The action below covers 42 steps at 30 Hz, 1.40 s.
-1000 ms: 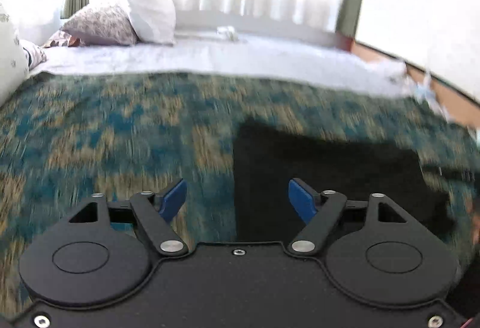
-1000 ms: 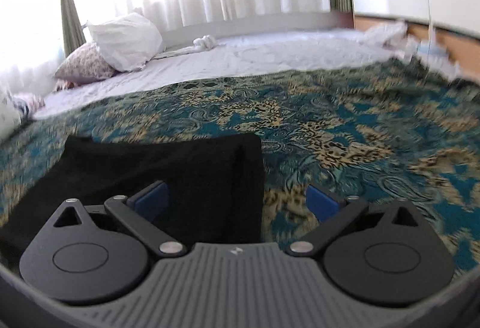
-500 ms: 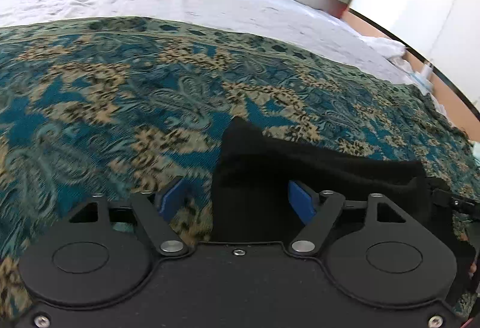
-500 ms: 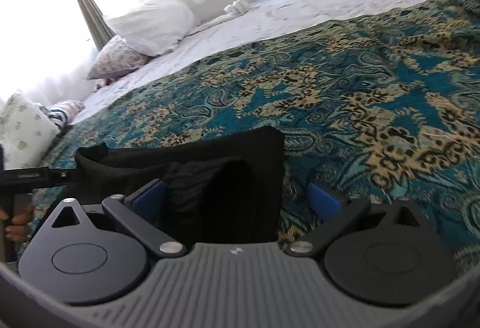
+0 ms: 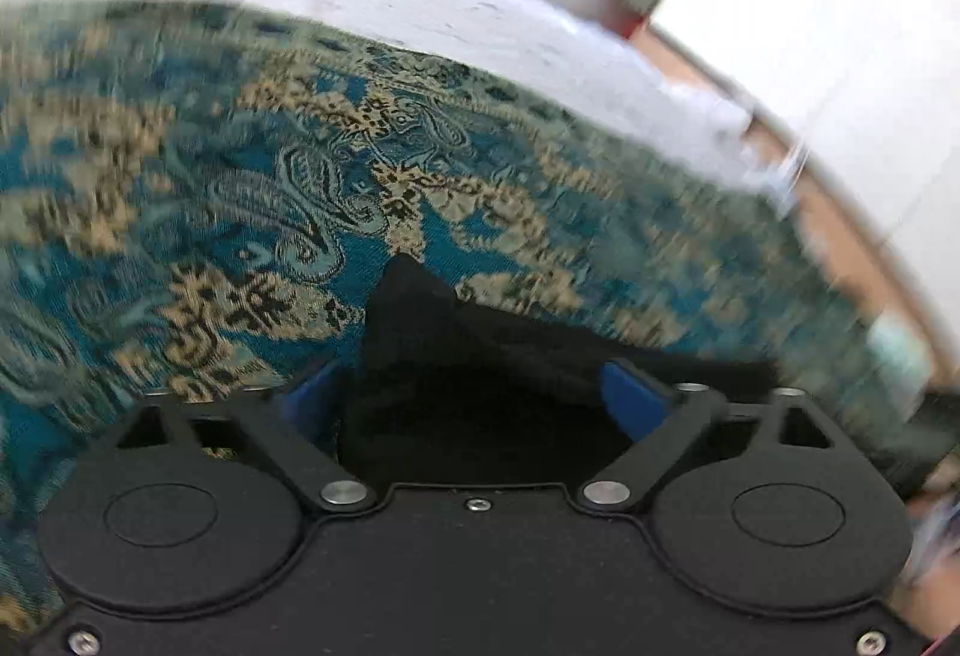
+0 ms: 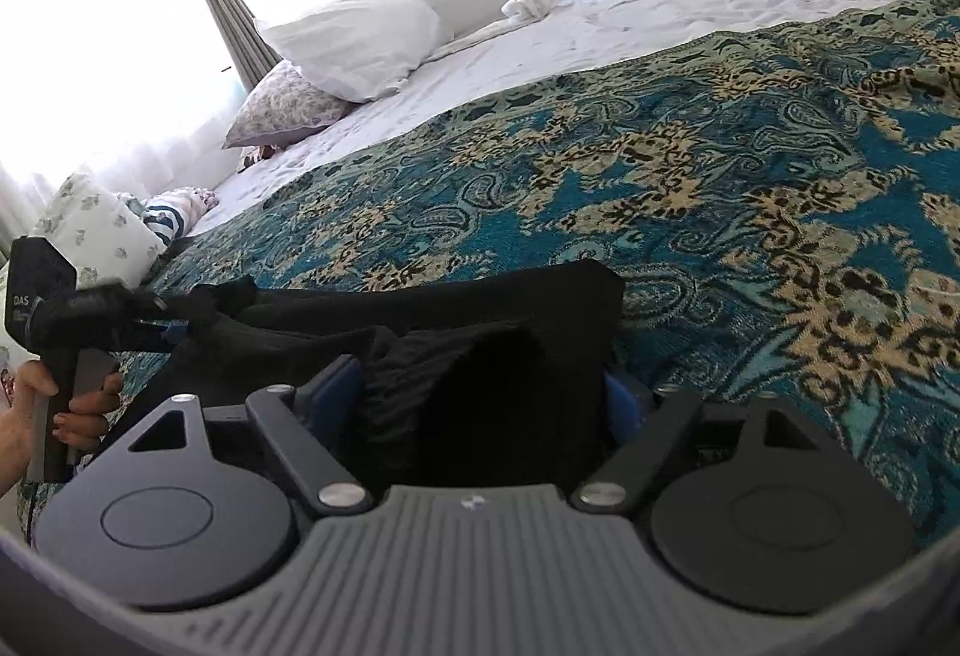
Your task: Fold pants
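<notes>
The black pants lie partly folded on the patterned bedspread, one end bunched between each gripper's blue pads. The right gripper has just been closing, with a thick wad of cloth between its fingers; both pads seem to touch it, though I cannot tell if the grip is firm. The left gripper has narrowed a little, the pants' corner poking up between its fingers, but that view is blurred and contact is unclear. The risk, as I judge it: only the top layer is caught, so lifting would peel the fold open, or one end slips and the fold lands crooked.
</notes>
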Motion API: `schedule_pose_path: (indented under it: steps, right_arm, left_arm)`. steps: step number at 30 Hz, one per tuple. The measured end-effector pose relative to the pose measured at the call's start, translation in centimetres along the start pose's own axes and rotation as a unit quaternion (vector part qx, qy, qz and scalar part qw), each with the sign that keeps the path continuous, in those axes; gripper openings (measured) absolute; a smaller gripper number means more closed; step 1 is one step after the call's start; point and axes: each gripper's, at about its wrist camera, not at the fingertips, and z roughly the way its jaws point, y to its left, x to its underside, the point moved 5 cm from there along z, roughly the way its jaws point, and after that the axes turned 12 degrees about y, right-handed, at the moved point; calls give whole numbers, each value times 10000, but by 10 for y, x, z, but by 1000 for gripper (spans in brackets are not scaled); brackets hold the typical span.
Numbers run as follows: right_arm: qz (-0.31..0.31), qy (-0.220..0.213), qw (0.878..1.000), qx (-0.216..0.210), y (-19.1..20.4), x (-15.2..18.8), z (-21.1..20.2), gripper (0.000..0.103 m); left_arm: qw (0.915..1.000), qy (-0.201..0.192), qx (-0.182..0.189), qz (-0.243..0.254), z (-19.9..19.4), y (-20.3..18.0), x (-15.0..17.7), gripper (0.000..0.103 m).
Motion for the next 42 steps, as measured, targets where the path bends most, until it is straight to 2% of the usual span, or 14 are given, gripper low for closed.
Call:
schedule_pose_path:
  steps: [2, 4, 6, 7, 8, 12, 16, 20, 23, 25, 27, 31, 36, 42]
  right_arm:
    - [14, -19, 10000, -14, 0, 0, 0, 79]
    - [61, -69, 10000, -2, -1, 1, -2, 73]
    - [137, -121, 9998, 15, 0, 1, -3, 54]
    - [166, -152, 9997, 3, 2, 1, -4, 49]
    - [184, -171, 9997, -15, 4, 0, -4, 36]
    - [-163, -233, 9989, 367, 26, -10, 1, 31]
    - [-298, -331, 9979, 467, 39, -37, 14, 29]
    - [-445, -458, 9960, 622, 48, -68, 33, 28]
    - [-548, -306, 9948, 805, 47, -80, 57, 30]
    - [-610, -68, 9926, 1046, 43, -78, 75, 42]
    - [-530, -119, 9906, 1254, 38, -73, 77, 64]
    - [-274, -246, 9918, 1221, 35, -66, 55, 80]
    - [-404, -574, 9860, 1509, 48, -49, 18, 89]
    - [-776, -1123, 9659, 2201, 85, -21, -21, 93]
  left_arm:
    - [9978, 29, -446, 491, 2, -13, 6, 65]
    - [9943, -34, -768, 735, 1, -21, 11, 48]
    - [9930, -204, -934, 690, -5, -26, 12, 27]
    - [9931, -288, -971, 589, -8, -26, 12, 24]
    - [9931, -367, -995, 492, -12, -27, 10, 20]
    - [9855, -862, -1380, 478, -27, -37, 4, 15]
    - [9756, -1196, -1803, 387, -34, -34, -8, 14]
    - [9702, -1282, -2048, 188, -30, -20, -23, 15]
    - [9635, -1118, -2430, 101, -10, -10, -31, 19]
    - [9577, -937, -2721, 63, 5, -4, -29, 27]
    - [9530, -890, -2896, 108, 13, -3, -25, 34]
    - [9440, -886, -3170, 226, 5, -10, -24, 55]
    - [9453, -888, -3127, 278, -18, -23, -8, 69]
    - [9490, -908, -2992, 411, -45, -48, 30, 73]
